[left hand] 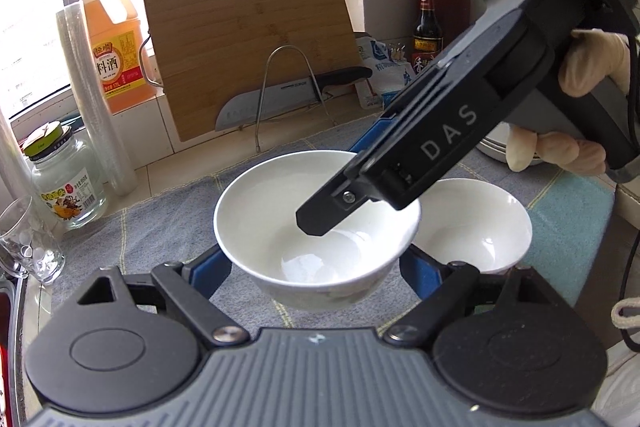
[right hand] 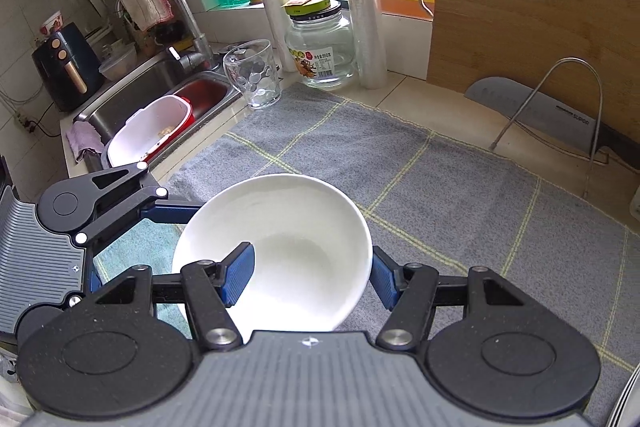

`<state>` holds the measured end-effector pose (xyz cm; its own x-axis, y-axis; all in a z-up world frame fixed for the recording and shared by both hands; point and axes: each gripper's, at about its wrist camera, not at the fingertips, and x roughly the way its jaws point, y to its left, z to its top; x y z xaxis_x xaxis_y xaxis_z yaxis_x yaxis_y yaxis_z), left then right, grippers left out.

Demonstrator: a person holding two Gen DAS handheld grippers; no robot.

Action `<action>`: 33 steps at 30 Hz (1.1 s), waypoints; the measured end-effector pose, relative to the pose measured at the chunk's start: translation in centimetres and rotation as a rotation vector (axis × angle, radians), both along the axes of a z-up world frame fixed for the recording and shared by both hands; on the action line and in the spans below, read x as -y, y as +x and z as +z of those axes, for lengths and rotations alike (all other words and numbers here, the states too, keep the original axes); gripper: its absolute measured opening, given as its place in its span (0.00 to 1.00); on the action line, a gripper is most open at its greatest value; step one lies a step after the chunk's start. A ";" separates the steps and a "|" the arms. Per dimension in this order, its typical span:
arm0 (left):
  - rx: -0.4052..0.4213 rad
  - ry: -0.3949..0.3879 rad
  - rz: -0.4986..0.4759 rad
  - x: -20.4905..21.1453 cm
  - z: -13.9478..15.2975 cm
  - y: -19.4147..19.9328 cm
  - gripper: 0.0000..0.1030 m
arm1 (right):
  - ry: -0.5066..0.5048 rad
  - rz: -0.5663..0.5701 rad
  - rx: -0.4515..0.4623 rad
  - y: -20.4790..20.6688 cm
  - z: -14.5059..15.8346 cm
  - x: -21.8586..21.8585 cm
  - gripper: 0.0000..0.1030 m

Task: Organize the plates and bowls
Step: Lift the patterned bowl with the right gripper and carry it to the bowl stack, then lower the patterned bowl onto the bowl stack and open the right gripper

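Bowl in my right gripper: plain white, glossy, empty, tilted. Gripper is clenched on its wall, one blue pad inside, the other outside the rim, held above the grey checked towel on the desk.

Left wrist view: my left gripper grasps a second white bowl across its outside, pads against both sides, over the same towel near the desk's front edge. The right gripper's finger dips over this bowl; the first bowl sits just behind-right.

Right wrist view alone shows the sink, tumbler and jar toward the desk's left edge. Cutting board and knife stand along the back edge.

Both bowls' bases are hidden by the gripper bodies.
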<state>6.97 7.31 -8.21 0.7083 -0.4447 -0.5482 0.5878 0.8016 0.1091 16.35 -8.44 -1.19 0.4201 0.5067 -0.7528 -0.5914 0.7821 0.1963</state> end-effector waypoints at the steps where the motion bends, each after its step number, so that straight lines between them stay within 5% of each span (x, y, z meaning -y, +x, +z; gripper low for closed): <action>1: 0.001 -0.002 -0.008 0.4 0.1 -0.1 0.88 | -0.002 -0.007 0.002 -0.2 0.1 0.5 0.65; 33: -0.084 0.008 -0.192 8.7 -1.7 -1.3 0.88 | -0.014 -0.196 -0.039 -4.5 -1.7 10.3 0.65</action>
<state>5.66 -1.38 -9.90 0.5625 -0.5621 -0.6063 0.7368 0.6735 0.0591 11.87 -18.74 -2.91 0.4799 0.4073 -0.7771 -0.4196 0.8844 0.2044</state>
